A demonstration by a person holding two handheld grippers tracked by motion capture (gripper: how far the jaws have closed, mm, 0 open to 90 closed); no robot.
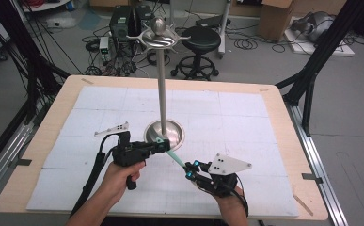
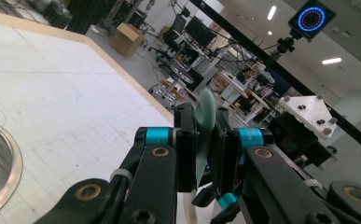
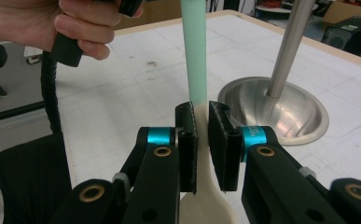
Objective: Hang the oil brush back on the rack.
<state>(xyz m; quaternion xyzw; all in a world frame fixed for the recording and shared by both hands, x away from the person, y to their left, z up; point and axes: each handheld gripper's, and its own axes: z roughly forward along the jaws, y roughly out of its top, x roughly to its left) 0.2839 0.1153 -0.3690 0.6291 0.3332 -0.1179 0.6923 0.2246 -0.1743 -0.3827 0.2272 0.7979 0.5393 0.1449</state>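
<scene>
High view: one slim mint-green and cream spatula (image 1: 176, 158) spans the left hand-held gripper (image 1: 163, 144) and right hand-held gripper (image 1: 189, 169), above the white gridded bench (image 1: 245, 117), beside one polished steel stand (image 1: 162, 84).

Left gripper view: jaws clamp the rounded green end (image 2: 206, 116).

Right gripper view: jaws clamp the cream neck (image 3: 200, 126).

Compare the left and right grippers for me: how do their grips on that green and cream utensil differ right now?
The left gripper clamps the utensil at its rounded green end, next to the steel stand's base; the right gripper clamps the cream part, closer to the person. The left gripper points across the table toward the stand; the right gripper points up-left toward the left one. Both are shut on the same utensil, held above the table.
</scene>
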